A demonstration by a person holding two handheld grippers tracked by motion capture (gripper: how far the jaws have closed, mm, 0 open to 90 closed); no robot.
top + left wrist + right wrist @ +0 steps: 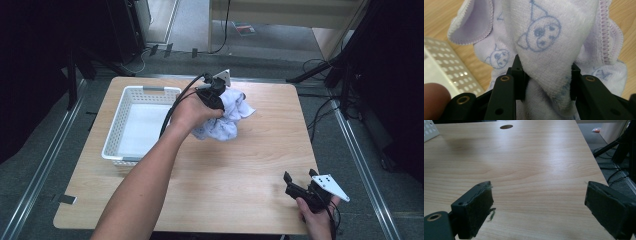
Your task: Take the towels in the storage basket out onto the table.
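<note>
Where bunched towel [544, 37] hides jaws, pads unseen

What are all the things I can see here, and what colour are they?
towel: one, pale lilac with blue cartoon faces, bunched at the table's middle back, right of the basket
basket: one, white with holes, on the table's left
table: one, light wood
left gripper: one, black, jaws closed on the towel
right gripper: one, black, jaws open, near the table's front right corner
hands: two, one holding each gripper
</note>
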